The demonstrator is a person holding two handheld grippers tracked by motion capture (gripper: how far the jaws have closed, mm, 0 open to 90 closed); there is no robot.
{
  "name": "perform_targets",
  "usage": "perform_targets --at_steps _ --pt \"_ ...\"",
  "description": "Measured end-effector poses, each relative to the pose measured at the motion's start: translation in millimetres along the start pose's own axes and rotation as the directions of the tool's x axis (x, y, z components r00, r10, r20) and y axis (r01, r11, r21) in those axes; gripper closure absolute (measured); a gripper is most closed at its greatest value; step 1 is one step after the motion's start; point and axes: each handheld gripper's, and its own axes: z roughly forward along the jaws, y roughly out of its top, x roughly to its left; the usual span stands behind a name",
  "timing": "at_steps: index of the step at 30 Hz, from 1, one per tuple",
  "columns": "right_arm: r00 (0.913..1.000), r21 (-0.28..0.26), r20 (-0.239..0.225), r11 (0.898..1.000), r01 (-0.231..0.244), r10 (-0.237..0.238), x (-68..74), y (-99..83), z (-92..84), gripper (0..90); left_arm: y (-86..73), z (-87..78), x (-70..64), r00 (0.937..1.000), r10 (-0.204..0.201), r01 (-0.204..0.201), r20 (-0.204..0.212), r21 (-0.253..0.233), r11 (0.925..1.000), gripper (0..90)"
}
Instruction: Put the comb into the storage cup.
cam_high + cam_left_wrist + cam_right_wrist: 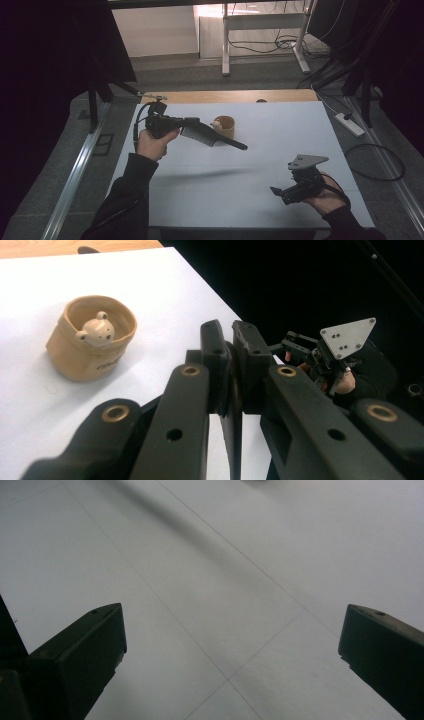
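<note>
Currently, your left gripper: clamped on the black comb, held above the table.
Your right gripper: jaws apart, empty.
Bear cup: just behind the comb.

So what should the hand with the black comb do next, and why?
Probably carry the comb toward the bear cup and lower its free end in. The left gripper is clamped on it above the white table, close beside the cup; the right gripper waits open, apart.

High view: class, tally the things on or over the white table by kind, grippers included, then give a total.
Grippers: 2, left gripper and right gripper
Black comb: 1
Tan bear cup: 1
Total: 4
</note>
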Motion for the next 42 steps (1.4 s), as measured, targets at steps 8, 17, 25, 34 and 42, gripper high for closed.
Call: perform_targets --at_steps 8,17,25,34,42 --pt "0.9993 -0.001 0.026 1.000 -0.029 0.029 -3.4 -8.1 -6.2 0.0 3.6 -6.3 4.2 0.9998 -0.008 0.007 -0.019 -0.013 0.9999 83.7" --pt "0.9958 0.013 0.059 0.997 -0.071 0.070 -7.9 -20.0 -12.8 0.0 8.4 -12.9 7.9 0.9995 -0.010 0.009 -0.030 -0.032 0.9995 83.7" --pt "0.9898 0.020 0.079 0.993 -0.121 0.119 -11.5 -30.1 -20.0 0.0 13.4 -17.9 10.7 0.9989 -0.017 0.015 -0.044 -0.042 0.9990 83.8" --pt "0.9766 0.026 0.112 0.982 -0.188 0.184 -14.4 -41.1 -29.9 0.0 19.8 -22.0 11.5 0.9982 -0.014 0.012 -0.057 -0.043 0.9990 83.7" --pt "0.9597 0.006 0.142 0.969 -0.246 0.242 -17.7 -49.9 -43.1 0.0 25.1 -23.0 13.7 0.9974 -0.020 0.018 -0.069 -0.039 0.9991 83.7"
